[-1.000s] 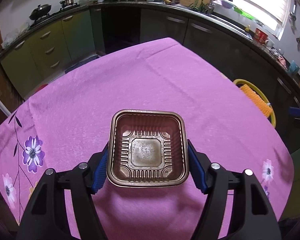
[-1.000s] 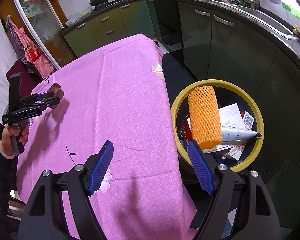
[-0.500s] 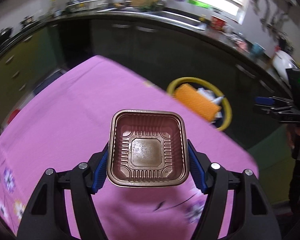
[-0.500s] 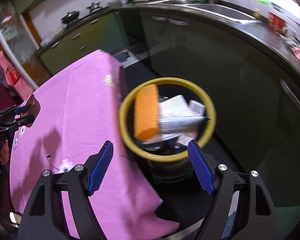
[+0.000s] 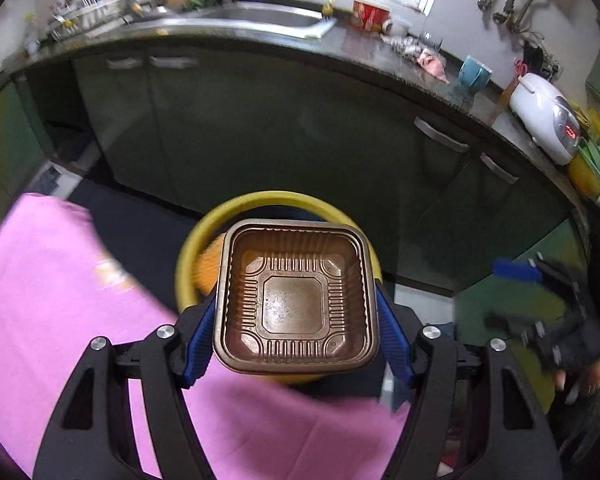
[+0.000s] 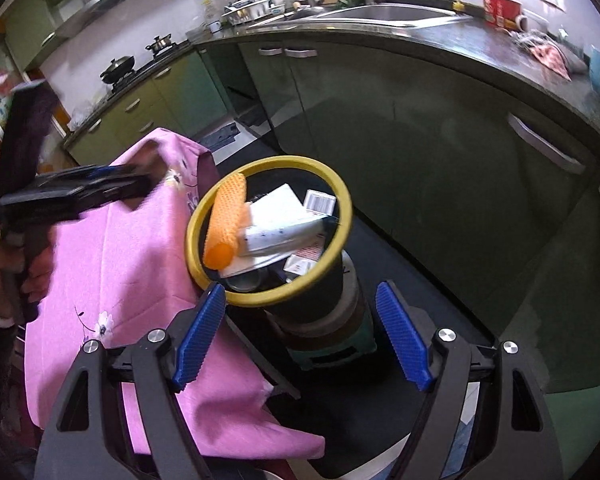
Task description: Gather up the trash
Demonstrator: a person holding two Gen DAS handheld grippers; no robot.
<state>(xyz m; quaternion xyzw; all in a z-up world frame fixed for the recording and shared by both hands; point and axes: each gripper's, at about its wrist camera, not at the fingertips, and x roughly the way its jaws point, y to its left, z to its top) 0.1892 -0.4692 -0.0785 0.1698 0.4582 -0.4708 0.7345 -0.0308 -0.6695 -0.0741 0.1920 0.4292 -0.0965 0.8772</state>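
Gripping a brown tray (image 5: 296, 300), the left tool (image 5: 296, 320) hangs over the bin (image 5: 268, 199); the right tool (image 6: 300, 340) gapes wide, holding nothing

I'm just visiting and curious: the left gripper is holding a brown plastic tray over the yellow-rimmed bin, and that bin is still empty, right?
Not empty. The right wrist view shows the yellow-rimmed bin already holding an orange foam net and paper packaging. The left gripper does hold the brown plastic tray over it.

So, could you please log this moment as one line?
left gripper: shut on brown tray | tray: over yellow bin | right gripper: open, empty | bin: holds trash
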